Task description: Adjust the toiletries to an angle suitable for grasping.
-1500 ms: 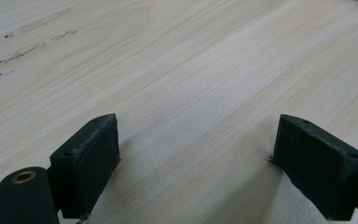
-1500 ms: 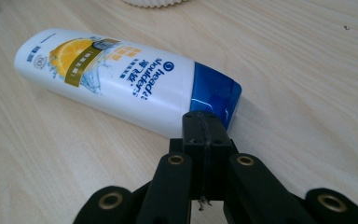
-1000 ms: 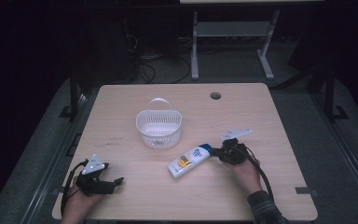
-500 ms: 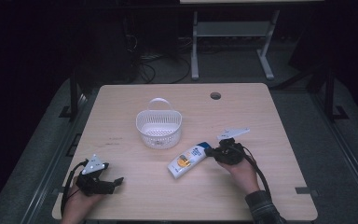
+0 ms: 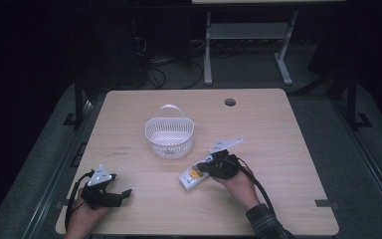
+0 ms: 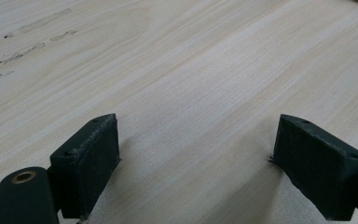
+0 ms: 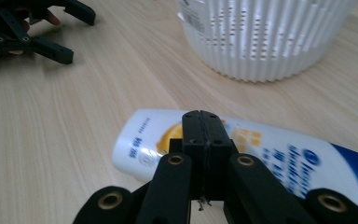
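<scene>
While the left tongs (image 6: 193, 154) gape, right tongs (image 7: 203, 122) closed, empty, over the bottle (image 7: 279, 151).

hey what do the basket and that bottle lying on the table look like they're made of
Basket: likely rigid white plastic, matte, with moulded ribs and punched slots. Bottle: apparently glossy white plastic with printed orange and blue graphics, a soft sheen along its curved side.

my right gripper (image 7: 200, 123) covers the middle of the white tube (image 7: 279, 154), whose blue end runs off the picture's right edge. the basket (image 7: 265, 37) top is cut off; its label is too blurred to read.
</scene>
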